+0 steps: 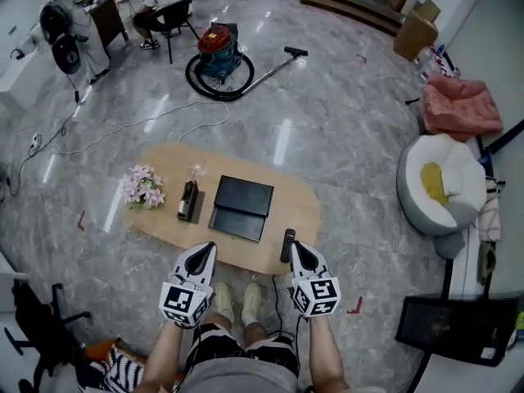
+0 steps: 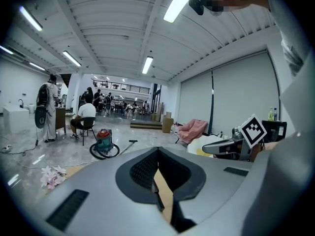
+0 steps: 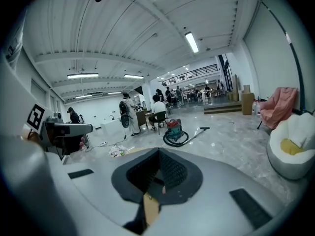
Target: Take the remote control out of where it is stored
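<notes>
A black remote control [image 1: 287, 245] lies flat on the oval wooden table [image 1: 303, 199], near its front edge. My right gripper [image 1: 296, 246] hangs shut and holding nothing just to the right of the remote, raised above the table edge. My left gripper [image 1: 210, 247] is also shut with nothing in it, over the front edge further left. A small dark holder [image 1: 189, 201] stands on the table's left part. In the left gripper view the jaws [image 2: 157, 150] meet with only table showing below them. The right gripper view shows the same closed jaws [image 3: 158, 151].
A flat black box [image 1: 241, 207] lies mid-table, with a bunch of pink flowers [image 1: 142, 187] at the left end. Beyond the table are a red vacuum cleaner [image 1: 217, 56] and its hose. A white beanbag seat [image 1: 438, 182] is at right. My feet stand at the table's front edge.
</notes>
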A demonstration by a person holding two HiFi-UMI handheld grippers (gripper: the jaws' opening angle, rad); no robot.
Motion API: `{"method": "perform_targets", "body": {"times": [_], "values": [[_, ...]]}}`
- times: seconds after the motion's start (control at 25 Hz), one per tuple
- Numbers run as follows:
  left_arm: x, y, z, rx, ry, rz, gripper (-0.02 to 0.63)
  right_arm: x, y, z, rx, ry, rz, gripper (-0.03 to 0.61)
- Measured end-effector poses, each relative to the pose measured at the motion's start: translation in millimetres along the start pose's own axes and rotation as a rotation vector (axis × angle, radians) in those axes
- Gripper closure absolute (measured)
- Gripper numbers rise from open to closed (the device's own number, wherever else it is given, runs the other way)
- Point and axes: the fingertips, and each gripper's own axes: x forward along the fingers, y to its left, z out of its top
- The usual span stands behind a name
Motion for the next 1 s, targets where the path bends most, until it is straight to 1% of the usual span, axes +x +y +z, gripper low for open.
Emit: {"method": "perform_targets", "body": {"times": [0.28, 0.48, 0.68, 0.84, 1.0], "values": [[-18.1, -1.9, 12.0, -0.003, -0.022, 0.030, 0.606, -16.7, 10.4, 9.0, -0.001, -0.013, 0.009, 0.569], [-23.2, -3.0, 15.1, 0.009, -0.019, 0.027, 0.607, -16.8, 15.3, 15.2, 0.003, -0.028, 0.021, 0.569], [-27.4, 0.0, 22.7, -0.011, -0.053, 0.057, 0.606, -17.0, 21.9, 15.0, 0.005, -0.023, 0.040, 0.569], [-30.9, 4.6, 26.3, 0.002, -0.055, 0.070, 0.606, -13.1, 29.0, 15.8, -0.002, -0.017, 0.054, 0.569], [-36.0, 11.6, 29.4, 0.000, -0.065, 0.104, 0.606, -5.8, 35.6, 19.4, -0.007, -0.015, 0.083, 0.569]]}}
